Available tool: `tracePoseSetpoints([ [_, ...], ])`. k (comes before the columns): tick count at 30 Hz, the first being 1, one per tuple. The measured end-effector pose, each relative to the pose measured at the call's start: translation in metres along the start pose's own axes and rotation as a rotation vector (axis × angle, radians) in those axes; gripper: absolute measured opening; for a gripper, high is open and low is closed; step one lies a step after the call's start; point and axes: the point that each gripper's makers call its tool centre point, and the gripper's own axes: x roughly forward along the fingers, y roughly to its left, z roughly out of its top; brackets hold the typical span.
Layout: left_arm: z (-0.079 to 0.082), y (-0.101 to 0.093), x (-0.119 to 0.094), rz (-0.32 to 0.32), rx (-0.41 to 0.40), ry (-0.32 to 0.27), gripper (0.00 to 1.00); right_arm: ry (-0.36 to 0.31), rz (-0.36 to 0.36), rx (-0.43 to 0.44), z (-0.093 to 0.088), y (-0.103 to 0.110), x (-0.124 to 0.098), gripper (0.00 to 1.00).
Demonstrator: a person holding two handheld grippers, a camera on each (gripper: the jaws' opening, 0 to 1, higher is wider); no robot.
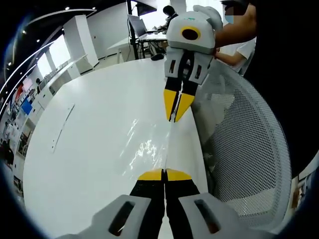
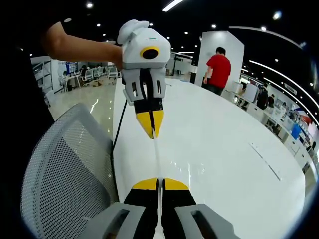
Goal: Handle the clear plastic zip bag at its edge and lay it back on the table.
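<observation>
Zip bag (image 1: 149, 149) between both tools

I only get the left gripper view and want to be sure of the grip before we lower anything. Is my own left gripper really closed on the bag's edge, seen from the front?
Observer: Yes. In the right gripper view the left gripper has its yellow tips together on the thin edge of the zip bag, which runs straight to the right gripper, also shut on it.
Operator: Anyone standing behind my camera, past that end of the table?
Observer: A person in a red shirt stands at the far end of the white table, back turned, apart from both grippers.
</observation>
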Motion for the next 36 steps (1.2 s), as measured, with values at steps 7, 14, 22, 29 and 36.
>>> tracePoseSetpoints([
  [7,-0.0019,-0.0003,-0.0009,0.002,-0.003,0.002,0.00,0.003,-0.001,0.001,-0.0013,0.0007,-0.0012,0.00],
  [14,-0.0028,0.0001,-0.0011,0.003,-0.004,0.004,0.00,0.004,-0.002,0.003,-0.0014,0.0007,-0.0012,0.00],
  [22,-0.0031,0.0019,-0.0013,0.005,-0.001,0.007,0.00,0.003,-0.005,0.007,-0.0028,-0.0006,-0.0020,0.00],
  [29,-0.0046,0.0028,-0.0022,0.005,0.001,0.013,0.00,0.005,-0.008,0.010,-0.0047,-0.0011,-0.0035,0.00],
  [36,-0.0060,0.0027,-0.0034,0.007,0.003,0.021,0.00,0.010,-0.011,0.012,-0.0069,-0.0022,-0.0049,0.00],
])
